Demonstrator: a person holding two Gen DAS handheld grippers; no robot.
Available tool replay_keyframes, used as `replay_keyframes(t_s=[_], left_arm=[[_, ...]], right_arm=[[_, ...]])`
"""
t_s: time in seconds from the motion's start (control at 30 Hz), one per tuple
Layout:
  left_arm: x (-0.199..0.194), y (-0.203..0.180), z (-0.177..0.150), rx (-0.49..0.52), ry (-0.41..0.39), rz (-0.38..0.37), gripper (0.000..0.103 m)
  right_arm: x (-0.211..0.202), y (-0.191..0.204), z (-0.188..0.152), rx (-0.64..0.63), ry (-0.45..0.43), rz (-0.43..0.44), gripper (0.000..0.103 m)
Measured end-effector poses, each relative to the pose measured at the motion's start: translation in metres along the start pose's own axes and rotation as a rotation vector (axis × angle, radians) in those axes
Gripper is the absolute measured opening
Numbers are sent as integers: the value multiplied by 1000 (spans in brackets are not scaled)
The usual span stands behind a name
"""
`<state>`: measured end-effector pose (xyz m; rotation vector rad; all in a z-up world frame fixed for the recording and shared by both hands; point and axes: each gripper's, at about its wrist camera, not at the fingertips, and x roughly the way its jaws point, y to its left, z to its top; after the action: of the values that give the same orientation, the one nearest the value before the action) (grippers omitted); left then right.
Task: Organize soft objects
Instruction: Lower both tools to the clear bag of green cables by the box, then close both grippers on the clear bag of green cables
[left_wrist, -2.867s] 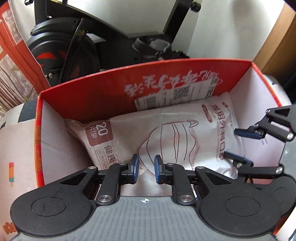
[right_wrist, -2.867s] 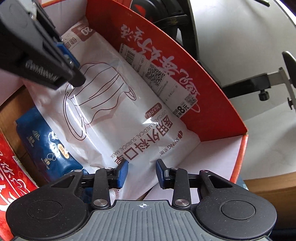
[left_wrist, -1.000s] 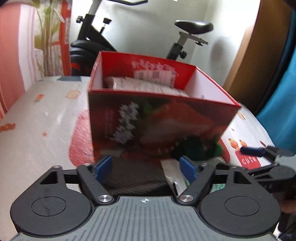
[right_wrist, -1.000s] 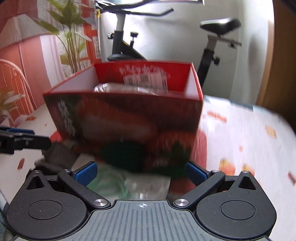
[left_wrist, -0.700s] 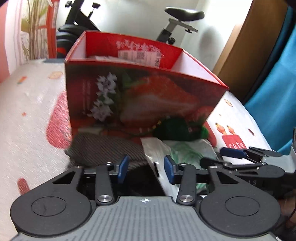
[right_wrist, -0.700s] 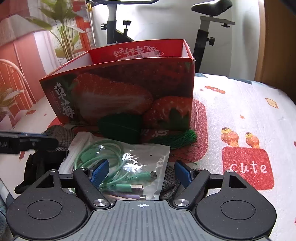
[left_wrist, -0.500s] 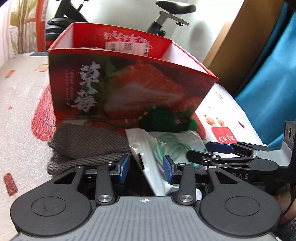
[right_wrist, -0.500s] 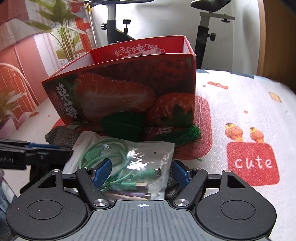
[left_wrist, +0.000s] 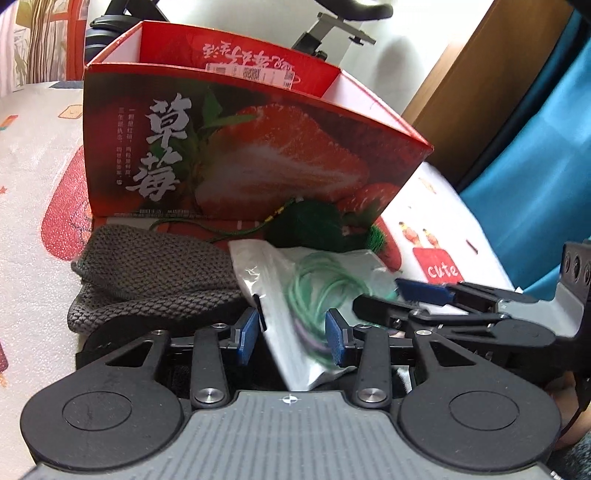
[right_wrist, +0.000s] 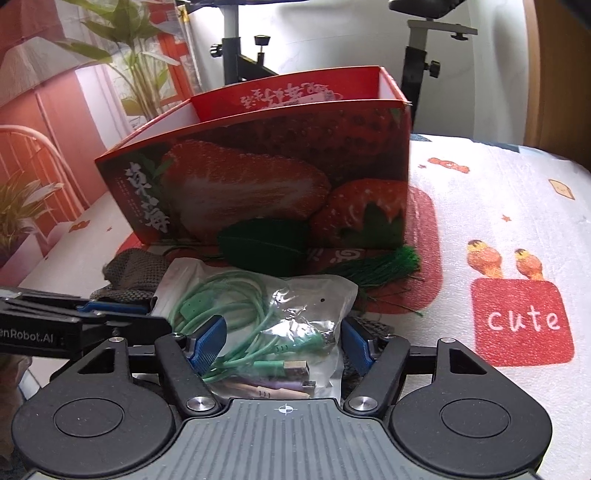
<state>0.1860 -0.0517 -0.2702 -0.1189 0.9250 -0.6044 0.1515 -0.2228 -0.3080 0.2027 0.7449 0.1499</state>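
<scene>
Right now your left gripper (left_wrist: 291, 336) has its jaws apart around the near left edge of the clear cable bag (left_wrist: 295, 295), not touching it. Your right gripper (right_wrist: 282, 341) straddles the same bag (right_wrist: 266, 314), jaws wide apart. Just left of the bag lies the grey knit cloth (left_wrist: 147, 273). Farther off, the green tassel (right_wrist: 266, 243) rests against the strawberry box (right_wrist: 280, 173) on the patterned tablecloth (right_wrist: 517, 221).
</scene>
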Motion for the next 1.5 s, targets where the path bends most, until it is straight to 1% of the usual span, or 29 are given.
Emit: replay_keyframes(t_s=[0.07, 0.37, 0.53, 0.67, 0.77, 0.93, 1.03, 1.1, 1.33, 1.5], left_arm=[[-1, 1, 1, -7, -11, -9, 42], [3, 3, 0, -13, -2, 8, 42], [6, 6, 0, -28, 2, 4, 42], [8, 7, -1, -34, -1, -2, 38], [7, 6, -1, -34, -5, -9, 38], [2, 5, 1, -26, -22, -9, 37], [-2, 5, 3, -26, -40, -22, 37], [-4, 4, 4, -15, -47, -13, 37], [2, 10, 3, -39, -18, 8, 38], [9, 16, 2, -65, -1, -7, 41]], right_arm=[[1, 3, 1, -11, -1, 7, 64], [2, 6, 1, -18, 7, 18, 61], [7, -3, -1, 46, 25, 50, 62], [11, -6, 0, 83, 33, 62, 62], [9, -1, 3, 71, 36, 56, 61], [3, 8, 6, 24, 4, 60, 57], [1, 13, 8, -11, -8, 52, 56], [1, 14, 9, -26, -13, 50, 56], [6, 13, 7, -16, 15, 56, 56], [11, 9, 5, 4, 29, 65, 56]])
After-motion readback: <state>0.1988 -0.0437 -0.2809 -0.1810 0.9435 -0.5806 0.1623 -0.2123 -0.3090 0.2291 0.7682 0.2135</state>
